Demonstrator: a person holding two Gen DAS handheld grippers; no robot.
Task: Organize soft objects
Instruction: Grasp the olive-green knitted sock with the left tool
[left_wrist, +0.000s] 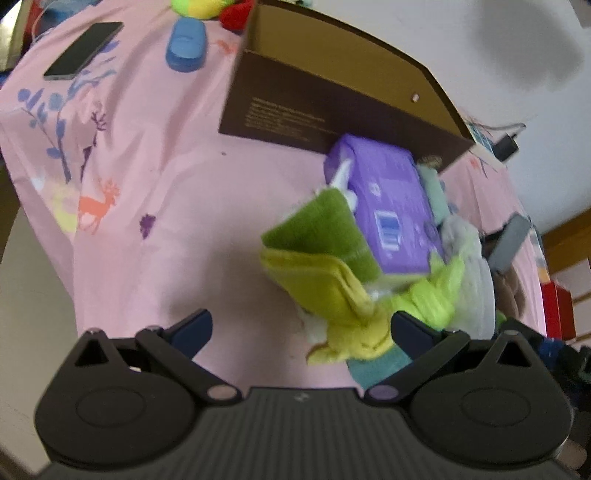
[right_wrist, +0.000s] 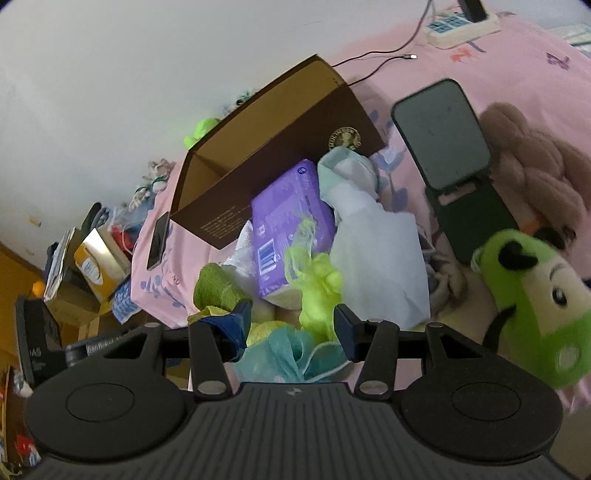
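Note:
A heap of soft things lies on the pink sheet in front of an open brown box: a purple soft pack, a green cloth, a yellow cloth, a neon yellow-green mesh puff and a pale grey cloth. My left gripper is open, its right finger touching the yellow cloth. My right gripper is open above a teal mesh puff and the neon puff. The purple pack, box and grey cloth lie ahead.
A green plush toy lies at right, a brown plush behind it, and a dark phone stand between. A phone and a blue case lie at the far left of the sheet. A power strip sits far back.

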